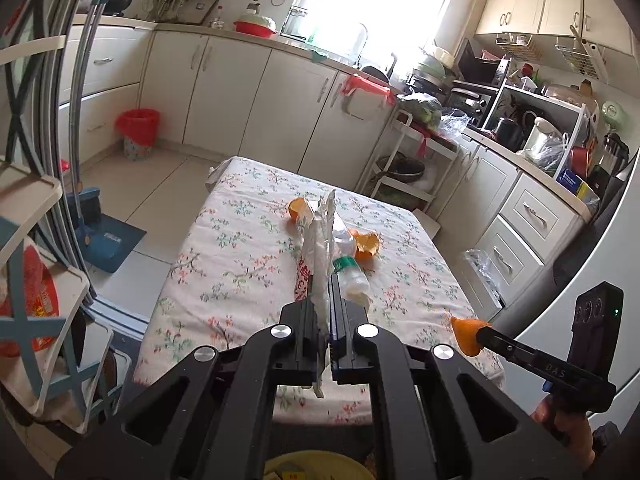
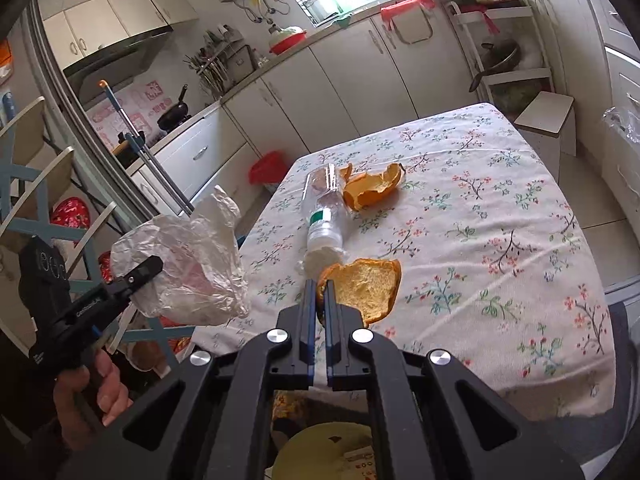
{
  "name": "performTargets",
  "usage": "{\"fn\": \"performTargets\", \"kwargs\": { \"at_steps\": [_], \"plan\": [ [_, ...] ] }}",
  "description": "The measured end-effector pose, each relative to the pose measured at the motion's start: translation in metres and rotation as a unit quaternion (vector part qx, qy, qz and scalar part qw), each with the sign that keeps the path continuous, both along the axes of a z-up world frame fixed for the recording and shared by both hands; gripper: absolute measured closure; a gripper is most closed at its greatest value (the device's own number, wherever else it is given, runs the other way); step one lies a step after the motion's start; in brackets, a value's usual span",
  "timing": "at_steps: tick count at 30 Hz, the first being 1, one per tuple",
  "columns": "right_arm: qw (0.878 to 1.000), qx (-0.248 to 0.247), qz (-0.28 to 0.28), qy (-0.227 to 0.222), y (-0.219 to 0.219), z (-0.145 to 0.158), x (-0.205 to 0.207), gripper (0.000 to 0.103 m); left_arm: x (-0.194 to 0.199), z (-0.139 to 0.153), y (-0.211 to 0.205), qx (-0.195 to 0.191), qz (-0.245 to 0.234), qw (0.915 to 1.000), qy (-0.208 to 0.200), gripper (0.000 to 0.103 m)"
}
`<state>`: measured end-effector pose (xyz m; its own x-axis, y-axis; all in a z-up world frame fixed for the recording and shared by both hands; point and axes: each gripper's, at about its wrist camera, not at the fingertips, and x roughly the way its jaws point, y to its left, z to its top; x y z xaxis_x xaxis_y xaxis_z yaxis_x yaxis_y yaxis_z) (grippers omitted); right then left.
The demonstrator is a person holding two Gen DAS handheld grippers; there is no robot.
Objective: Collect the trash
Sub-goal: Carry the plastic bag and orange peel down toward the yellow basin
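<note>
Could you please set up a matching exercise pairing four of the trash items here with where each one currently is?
Items:
1. crumpled plastic bag
2. orange peel piece
3. plastic bottle
4. curled orange peel

Places:
A. lying on the tablecloth, right of the bottle's far end
B. clamped in the right tool
C. lying on its side along the middle of the table
D. clamped in the left tool, off the table's left edge

Pairs: 1-D, 2-B, 3-C, 4-A

"das" marks the right tool point(image 1: 466, 338).
</note>
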<state>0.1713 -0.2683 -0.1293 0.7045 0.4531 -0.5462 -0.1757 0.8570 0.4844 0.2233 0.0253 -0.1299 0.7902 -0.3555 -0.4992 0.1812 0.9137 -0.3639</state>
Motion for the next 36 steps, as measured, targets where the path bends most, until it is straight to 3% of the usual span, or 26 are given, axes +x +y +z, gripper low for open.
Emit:
{"fn": "performTargets", "kwargs": {
  "at_steps": [23, 36],
  "plan": [
    [0.998, -0.003, 0.055, 0.032, 0.033, -0.025, -0.074, 0.099, -0.083, -0.033, -0.022, 0.024, -0.053, 0.9970, 0.051, 0.099],
    [0.992, -0.018, 0.091, 0.088, 0.052, -0.051, -0.099, 0.099, -0.103, -0.053, -0.039, 0.049, -0.075, 0.9921, 0.088, 0.099]
  ]
}}
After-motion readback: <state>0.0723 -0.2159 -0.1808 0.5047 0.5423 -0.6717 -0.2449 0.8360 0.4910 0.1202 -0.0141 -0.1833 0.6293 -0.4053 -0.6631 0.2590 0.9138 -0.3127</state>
